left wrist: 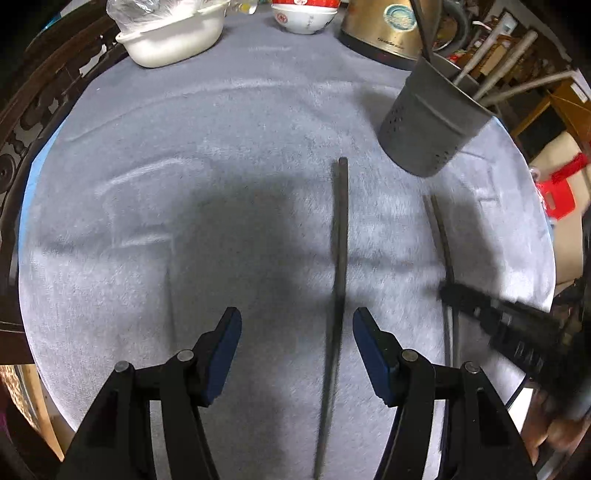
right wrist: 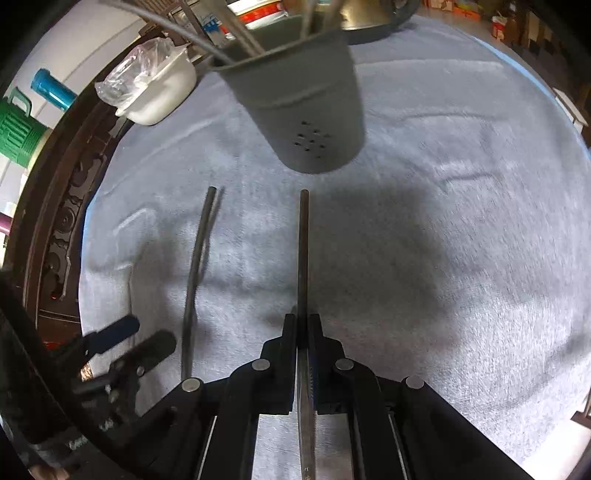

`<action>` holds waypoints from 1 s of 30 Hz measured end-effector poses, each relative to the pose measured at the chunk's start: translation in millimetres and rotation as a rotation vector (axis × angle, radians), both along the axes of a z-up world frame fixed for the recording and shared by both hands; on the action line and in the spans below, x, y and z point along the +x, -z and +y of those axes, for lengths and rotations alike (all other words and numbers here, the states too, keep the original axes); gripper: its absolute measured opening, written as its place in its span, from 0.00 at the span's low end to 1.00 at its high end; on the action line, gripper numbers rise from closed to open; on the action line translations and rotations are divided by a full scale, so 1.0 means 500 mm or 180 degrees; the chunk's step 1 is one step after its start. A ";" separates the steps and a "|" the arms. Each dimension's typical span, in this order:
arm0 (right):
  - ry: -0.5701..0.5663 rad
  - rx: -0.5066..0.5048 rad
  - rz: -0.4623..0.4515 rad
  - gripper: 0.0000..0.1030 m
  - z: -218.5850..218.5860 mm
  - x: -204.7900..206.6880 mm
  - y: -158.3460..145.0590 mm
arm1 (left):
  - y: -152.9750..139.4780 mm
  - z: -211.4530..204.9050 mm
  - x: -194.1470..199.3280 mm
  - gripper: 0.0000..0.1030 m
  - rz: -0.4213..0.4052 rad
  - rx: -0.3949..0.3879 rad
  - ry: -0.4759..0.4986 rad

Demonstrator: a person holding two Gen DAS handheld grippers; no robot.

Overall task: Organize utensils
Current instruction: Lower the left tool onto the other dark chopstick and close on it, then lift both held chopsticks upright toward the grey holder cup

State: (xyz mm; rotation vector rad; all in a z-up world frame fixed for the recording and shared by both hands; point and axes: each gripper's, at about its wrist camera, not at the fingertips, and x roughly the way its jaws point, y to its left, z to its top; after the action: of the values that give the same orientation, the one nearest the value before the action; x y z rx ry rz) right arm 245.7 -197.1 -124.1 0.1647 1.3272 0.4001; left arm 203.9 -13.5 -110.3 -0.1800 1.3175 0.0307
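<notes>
right wrist view: right gripper (right wrist: 303, 321) pinching one chopstick (right wrist: 303, 251) short of the part-filled holder (right wrist: 306, 110); left gripper (left wrist: 295, 350) spread over the other chopstick (left wrist: 340, 258), still on the cloth (left wrist: 184, 184).

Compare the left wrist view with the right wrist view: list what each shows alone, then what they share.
Left wrist only: a red-and-white bowl, a red stool.
Right wrist only: a green jug, the right gripper shut on a chopstick.
Both: the grey utensil holder, the white dish, the second chopstick, the open left gripper.
</notes>
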 end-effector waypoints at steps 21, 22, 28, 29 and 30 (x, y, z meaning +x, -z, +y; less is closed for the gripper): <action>-0.0468 -0.0196 0.0264 0.07 0.026 0.028 0.007 | 0.055 0.005 0.150 0.10 0.1084 -0.0062 0.0294; -0.0492 -0.0219 0.0303 0.07 0.029 0.031 0.007 | 0.056 0.008 0.158 0.10 0.1108 -0.0077 0.0306; -0.0578 -0.0292 0.0439 0.08 0.042 0.049 0.010 | 0.066 0.032 0.173 0.06 0.1118 -0.0301 0.0316; -0.0568 -0.0298 0.0431 0.07 0.043 0.048 0.010 | 0.065 0.041 0.172 0.06 0.1082 -0.0336 0.0295; -0.0549 -0.0294 0.0421 0.07 0.043 0.048 0.010 | 0.065 0.051 0.171 0.06 0.1054 -0.0386 0.0270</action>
State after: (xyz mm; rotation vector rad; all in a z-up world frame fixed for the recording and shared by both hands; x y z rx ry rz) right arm 269.6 -175.5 -128.9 -0.0009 1.4930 0.4789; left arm 289.3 12.2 -142.6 -0.2288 1.6577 -0.0955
